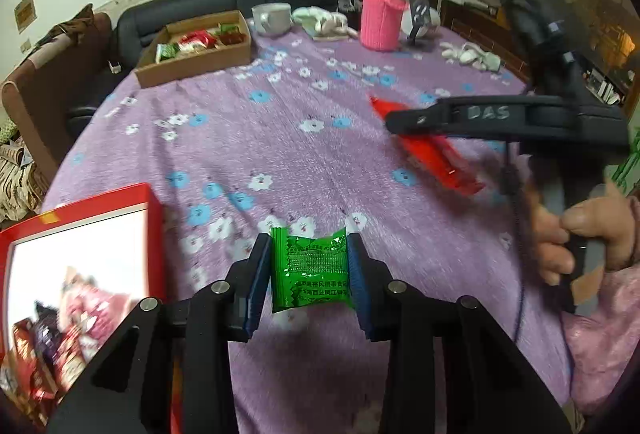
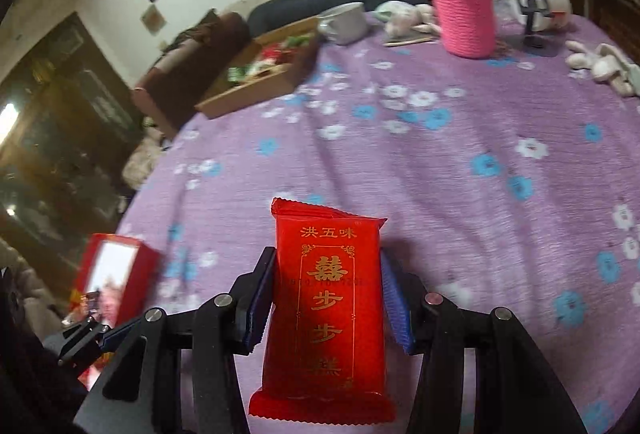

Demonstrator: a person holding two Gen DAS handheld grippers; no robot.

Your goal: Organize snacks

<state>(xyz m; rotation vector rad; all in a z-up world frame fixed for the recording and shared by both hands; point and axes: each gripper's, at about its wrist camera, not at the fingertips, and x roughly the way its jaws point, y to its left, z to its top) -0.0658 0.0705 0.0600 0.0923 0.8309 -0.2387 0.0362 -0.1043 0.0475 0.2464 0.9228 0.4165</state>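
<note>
Both hand-held grippers angled down, gripping packets.

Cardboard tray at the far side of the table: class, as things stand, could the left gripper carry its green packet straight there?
Probably yes. The left gripper holds the green packet, and only bare purple tablecloth lies between it and the cardboard tray.

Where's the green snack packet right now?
The green snack packet is clamped in the left tool, above the purple tablecloth, right of the red box.

left gripper (image 1: 309,270): clamped, angled down | right gripper (image 2: 328,294): clamped, angled down
</note>
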